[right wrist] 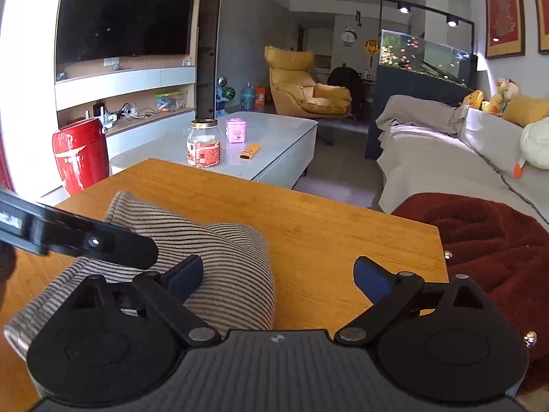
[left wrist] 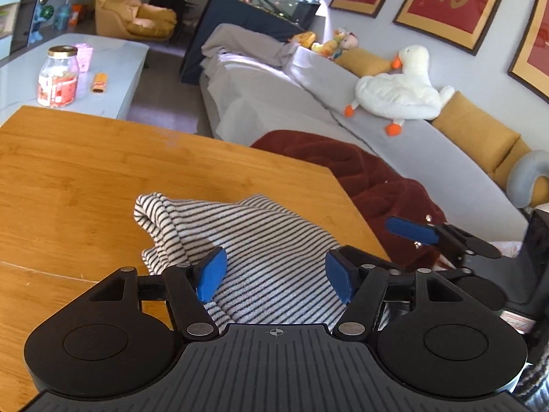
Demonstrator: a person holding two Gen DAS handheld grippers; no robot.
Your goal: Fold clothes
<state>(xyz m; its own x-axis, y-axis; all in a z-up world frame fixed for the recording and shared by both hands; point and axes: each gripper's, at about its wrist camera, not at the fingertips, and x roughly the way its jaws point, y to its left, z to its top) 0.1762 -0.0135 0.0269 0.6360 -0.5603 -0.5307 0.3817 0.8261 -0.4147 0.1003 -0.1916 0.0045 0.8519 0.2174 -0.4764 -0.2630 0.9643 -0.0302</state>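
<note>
Both the left gripper [left wrist: 276, 276] and right gripper [right wrist: 278, 279] are hovering wide apart, holding nothing, so the rumpled black-and-white striped knit garment [left wrist: 247, 240] at 12 o'clock on the wooden table [left wrist: 85, 171] risks unfolding.

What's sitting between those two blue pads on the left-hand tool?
The striped garment, lying bunched on the wooden table. The left wrist view shows the left gripper open over it, pads apart, not pinching the cloth.
</note>
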